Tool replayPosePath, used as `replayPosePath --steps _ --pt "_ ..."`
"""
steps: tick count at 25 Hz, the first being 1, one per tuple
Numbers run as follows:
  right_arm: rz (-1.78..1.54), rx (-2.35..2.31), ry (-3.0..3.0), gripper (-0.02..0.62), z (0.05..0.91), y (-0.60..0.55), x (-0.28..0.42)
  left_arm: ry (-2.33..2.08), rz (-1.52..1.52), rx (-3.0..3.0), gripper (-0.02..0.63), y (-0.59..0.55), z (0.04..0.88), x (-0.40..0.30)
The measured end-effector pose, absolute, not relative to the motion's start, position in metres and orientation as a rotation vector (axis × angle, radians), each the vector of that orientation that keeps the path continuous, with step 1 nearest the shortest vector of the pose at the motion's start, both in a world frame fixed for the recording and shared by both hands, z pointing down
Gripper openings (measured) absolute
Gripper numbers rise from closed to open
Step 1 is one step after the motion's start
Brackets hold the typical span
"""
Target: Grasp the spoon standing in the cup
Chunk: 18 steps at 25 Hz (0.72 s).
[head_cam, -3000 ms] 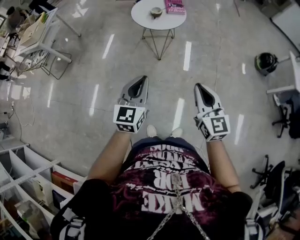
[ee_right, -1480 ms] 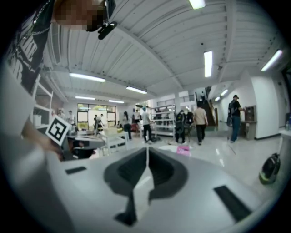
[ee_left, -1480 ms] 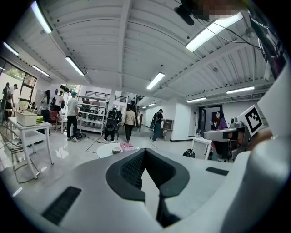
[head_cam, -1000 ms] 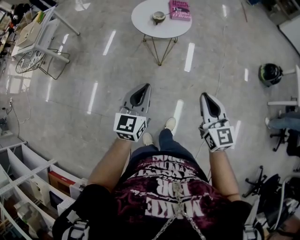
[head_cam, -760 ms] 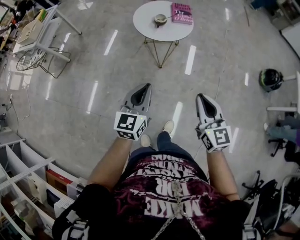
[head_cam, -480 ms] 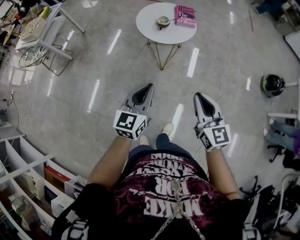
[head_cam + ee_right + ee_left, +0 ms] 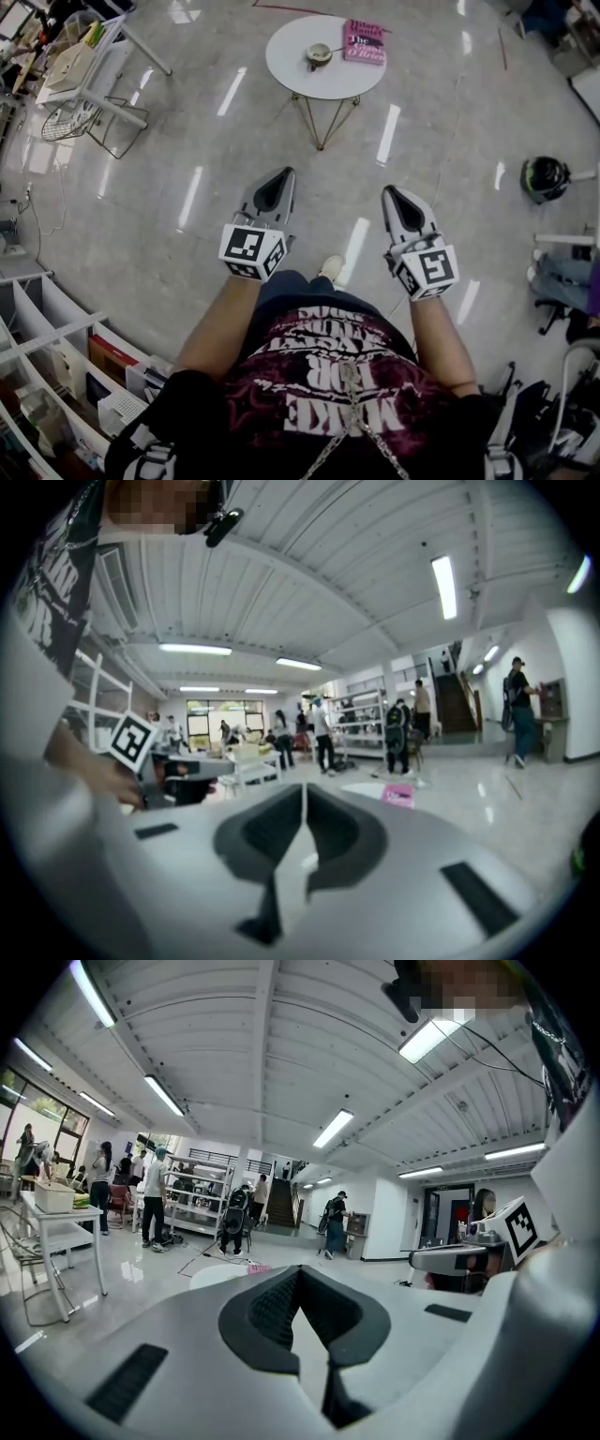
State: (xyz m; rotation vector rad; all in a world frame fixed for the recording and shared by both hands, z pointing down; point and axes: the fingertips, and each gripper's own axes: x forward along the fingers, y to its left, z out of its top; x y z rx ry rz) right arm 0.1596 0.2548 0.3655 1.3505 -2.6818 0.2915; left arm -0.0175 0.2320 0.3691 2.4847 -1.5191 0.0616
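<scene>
Both grippers are empty right now: left gripper (image 7: 284, 174) has its jaws pressed together at the tips with nothing between them, and right gripper (image 7: 388, 191) is the same, pads closed on air. Each gripper's own view backs that up, just ceiling and room past the closed tips

So as far as the task goes, I'd say basically nothing is done yet. The person holds the two grippers out at about waist height over bare shiny floor, and the round white table (image 7: 309, 80) sits well ahead of both, roughly on a line between them. No reach, no contact, and the jaws would need to open before any grab happens. What's left is pretty much everything: close the distance, open one gripper, line it up on the handle, squeeze

The cup (image 7: 319, 54) is on that table, a small pale round thing just beside a pink book (image 7: 364, 42). It's tiny from here. The spoon is supposed to be standing in it, but honestly I can't make it out cleanly at this range, maybe a thin sliver at the rim, can't tell which way it leans
</scene>
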Motion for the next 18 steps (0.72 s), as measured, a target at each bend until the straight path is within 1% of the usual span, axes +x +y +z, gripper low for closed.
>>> replayPosePath --steps 6,18 --pt "0.314 1.380 -2.666 0.035 0.371 0.243 0.179 -1.540 0.083 2.480 0.025 0.223 0.367 -0.014" --pt "0.268 1.388 -2.685 0.035 0.359 0.219 0.163 -1.507 0.076 2.531 0.023 0.190 0.359 -0.010"
